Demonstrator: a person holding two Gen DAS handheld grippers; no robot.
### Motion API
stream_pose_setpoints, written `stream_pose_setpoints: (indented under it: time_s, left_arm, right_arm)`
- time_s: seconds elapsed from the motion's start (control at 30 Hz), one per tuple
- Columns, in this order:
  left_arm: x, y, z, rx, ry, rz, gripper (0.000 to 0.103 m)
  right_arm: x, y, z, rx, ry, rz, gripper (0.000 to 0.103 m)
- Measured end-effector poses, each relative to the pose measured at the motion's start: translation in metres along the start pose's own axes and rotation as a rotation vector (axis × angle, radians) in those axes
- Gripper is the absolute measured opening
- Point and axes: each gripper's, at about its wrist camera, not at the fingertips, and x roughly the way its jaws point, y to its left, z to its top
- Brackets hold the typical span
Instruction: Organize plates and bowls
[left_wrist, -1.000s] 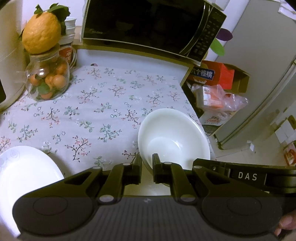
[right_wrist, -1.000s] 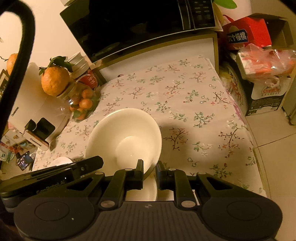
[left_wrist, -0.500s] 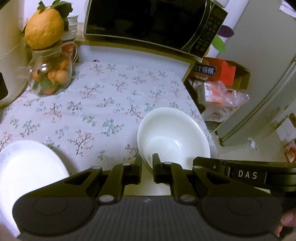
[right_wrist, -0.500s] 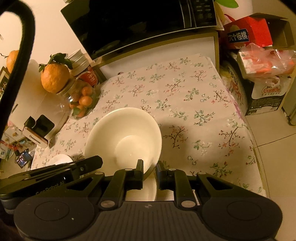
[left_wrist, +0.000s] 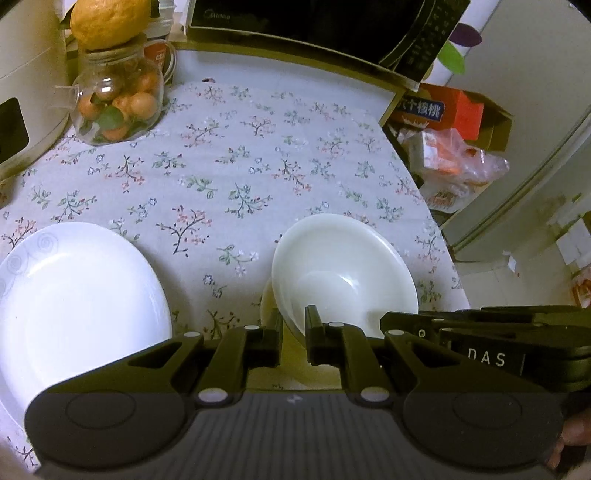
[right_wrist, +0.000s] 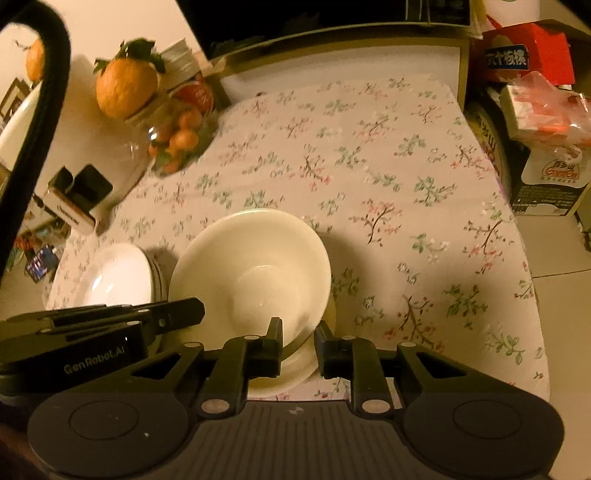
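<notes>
The white bowl (left_wrist: 343, 273) is positioned near the front edge of the table (left_wrist: 236, 158), tilted, with a second white dish (right_wrist: 295, 363) seen beneath its near side in the right wrist view. The bowl's rim is clamped between the jaws of the left hand-held gripper (left_wrist: 293, 326), which are nearly together. The left hand-held gripper is angled steeply downward toward the table.

The opposite side of the rim is straddled by the right hand-held gripper (right_wrist: 298, 334). Its jaws have just been opening, and a narrow gap is visible beside the rim; whether a pad is touching the rim cannot be told. This hand-held gripper is likewise pitched steeply downward. Part of a person's hand (left_wrist: 570, 441) is visible at the lower right edge of the left wrist view.

A stack of white plates (left_wrist: 74, 295) is located just beside the bowl, on the floral tablecloth (right_wrist: 406, 177). A glass jar of small oranges (left_wrist: 118, 96) and a microwave (left_wrist: 325, 26) are placed at the far side.
</notes>
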Motion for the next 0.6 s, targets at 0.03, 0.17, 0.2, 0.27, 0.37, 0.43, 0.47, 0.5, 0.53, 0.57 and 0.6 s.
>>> stream_pose_setpoints:
  time_s: [0.03, 0.17, 0.2, 0.27, 0.37, 0.43, 0.47, 0.5, 0.53, 0.57, 0.6]
  left_arm:
    - [0.0, -0.0001, -0.0006, 0.004, 0.002, -0.001, 0.011]
    - [0.0001, 0.0008, -0.0029, 0.006, 0.006, -0.001, 0.011]
    - [0.0002, 0.0012, -0.0034, 0.008, 0.008, 0.002, 0.011]
    - [0.0013, 0.0018, -0.0038, 0.008, 0.014, 0.007, 0.011]
    - [0.0039, 0.0025, -0.005, 0.01, 0.024, 0.014, 0.011]
    - [0.0064, 0.0028, -0.0063, 0.011, 0.034, 0.019, 0.011]
    - [0.0072, 0.0024, -0.0067, 0.013, 0.037, 0.022, 0.011]
    - [0.0081, 0.0021, -0.0074, 0.017, 0.039, 0.026, 0.012]
    - [0.0085, 0.0021, -0.0076, 0.019, 0.041, 0.029, 0.012]
    - [0.0089, 0.0022, -0.0079, 0.021, 0.042, 0.032, 0.012]
    - [0.0094, 0.0023, -0.0081, 0.023, 0.042, 0.036, 0.012]
  right_arm:
    - [0.0004, 0.0004, -0.0006, -0.001, 0.003, -0.001, 0.02]
    - [0.0007, 0.0007, -0.0019, -0.006, 0.009, -0.002, 0.02]
    - [0.0006, 0.001, -0.0023, -0.009, 0.01, -0.002, 0.02]
    - [-0.0001, 0.0027, -0.0029, -0.016, 0.013, 0.0, 0.02]
    - [0.0002, 0.0036, -0.0044, -0.022, 0.02, 0.005, 0.02]
    - [0.0012, 0.0042, -0.005, -0.026, 0.025, 0.006, 0.02]
    - [0.0011, 0.0045, -0.0055, -0.028, 0.027, 0.006, 0.02]
    - [0.0014, 0.0048, -0.006, -0.031, 0.029, 0.006, 0.02]
    - [0.0016, 0.005, -0.0065, -0.034, 0.031, 0.005, 0.02]
    - [0.0017, 0.0054, -0.0067, -0.035, 0.032, 0.004, 0.02]
    - [0.0021, 0.0057, -0.0071, -0.036, 0.034, 0.003, 0.02]
